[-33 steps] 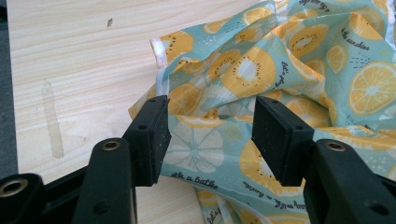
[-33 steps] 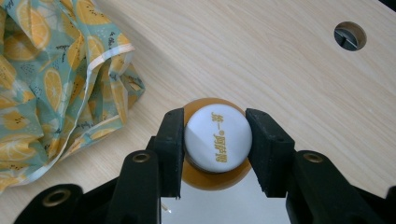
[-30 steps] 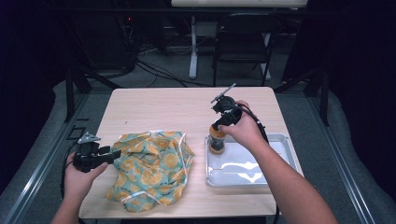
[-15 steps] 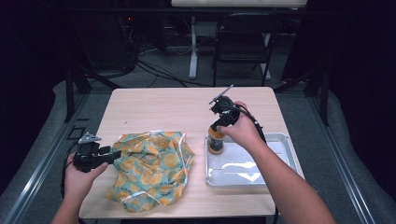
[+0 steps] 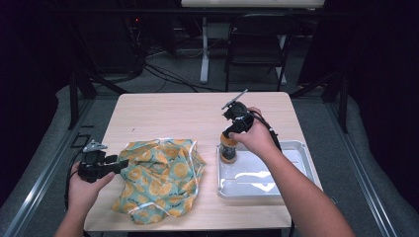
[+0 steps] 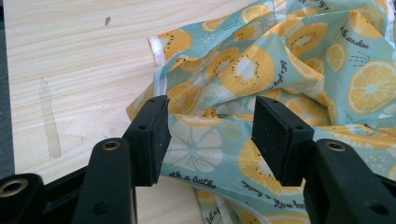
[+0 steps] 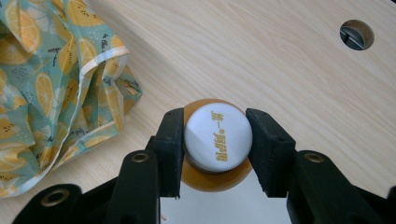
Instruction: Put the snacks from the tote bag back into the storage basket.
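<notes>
Round amber bottle [image 7: 216, 175], smooth white cap, between right tool's [image 7: 217, 151] black pads

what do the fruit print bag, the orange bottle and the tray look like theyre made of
Fruit print bag: thin coated fabric or plastic sheet, going by soft creases and a slight sheen. Orange bottle: likely translucent plastic or glass, with a matte white cap that looks plastic. Tray: probably bare metal; its floor mirrors the lights.

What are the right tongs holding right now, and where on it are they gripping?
The right tongs are shut on the orange bottle, gripping its white cap from both sides; the bottle stands upright at the metal tray's corner.
</notes>
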Available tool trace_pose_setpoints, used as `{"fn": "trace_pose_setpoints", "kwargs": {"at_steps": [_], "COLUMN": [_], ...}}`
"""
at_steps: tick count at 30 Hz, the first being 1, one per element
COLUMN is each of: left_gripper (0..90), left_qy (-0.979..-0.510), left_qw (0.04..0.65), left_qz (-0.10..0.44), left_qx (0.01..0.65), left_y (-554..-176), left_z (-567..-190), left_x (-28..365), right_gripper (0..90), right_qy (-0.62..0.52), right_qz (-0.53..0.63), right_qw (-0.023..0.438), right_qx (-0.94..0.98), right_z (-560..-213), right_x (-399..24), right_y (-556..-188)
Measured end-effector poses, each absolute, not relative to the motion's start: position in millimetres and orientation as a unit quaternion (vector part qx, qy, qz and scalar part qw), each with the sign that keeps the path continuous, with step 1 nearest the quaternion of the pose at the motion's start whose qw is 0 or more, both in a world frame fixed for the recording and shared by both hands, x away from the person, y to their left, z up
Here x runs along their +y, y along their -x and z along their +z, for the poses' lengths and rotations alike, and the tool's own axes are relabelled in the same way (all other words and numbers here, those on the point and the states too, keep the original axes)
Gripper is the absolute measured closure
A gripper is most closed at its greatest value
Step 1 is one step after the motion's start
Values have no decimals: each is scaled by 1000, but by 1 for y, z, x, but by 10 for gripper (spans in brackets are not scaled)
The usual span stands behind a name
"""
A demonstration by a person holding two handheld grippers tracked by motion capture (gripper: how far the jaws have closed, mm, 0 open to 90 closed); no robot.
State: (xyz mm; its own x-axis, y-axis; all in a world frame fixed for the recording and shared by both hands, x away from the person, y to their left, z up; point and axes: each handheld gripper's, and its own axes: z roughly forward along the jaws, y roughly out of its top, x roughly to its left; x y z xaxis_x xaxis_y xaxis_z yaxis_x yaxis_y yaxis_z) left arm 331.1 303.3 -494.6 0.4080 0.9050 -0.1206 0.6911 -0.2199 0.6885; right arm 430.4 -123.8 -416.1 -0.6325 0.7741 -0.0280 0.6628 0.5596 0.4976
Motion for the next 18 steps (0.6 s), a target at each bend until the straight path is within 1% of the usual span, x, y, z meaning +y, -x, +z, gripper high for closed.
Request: {"fn": "trace_pose_setpoints", "kwargs": {"at_steps": [11,13,15,16,17,18], "left_gripper": [463,463,463,463,463,463], "left_qy": [-763,-763,-762,-762,-762,-762], "left_qw": [345,345,346,346,346,345], "left_qz": [157,157,158,158,158,158], "left_qx": [523,524,525,525,525,525], "left_y": [-331,-331,-331,-331,-331,-331], "left_z": [-494,-494,-494,-494,-494,-494], "left_x": [303,303,303,303,303,303], "right_gripper": [571,531,518,485,485,449], "right_qy": [-419,-420,-420,-421,-421,-424], "right_qz": [239,236,237,241,241,246], "right_qw": [116,116,116,117,117,117], "right_qx": [868,869,868,866,866,864], "right_z": [-418,-419,-419,-420,-420,-420], "right_x": [-128,-128,-129,-129,-129,-130], "right_y": [-431,-432,-432,-432,-432,-432]}}
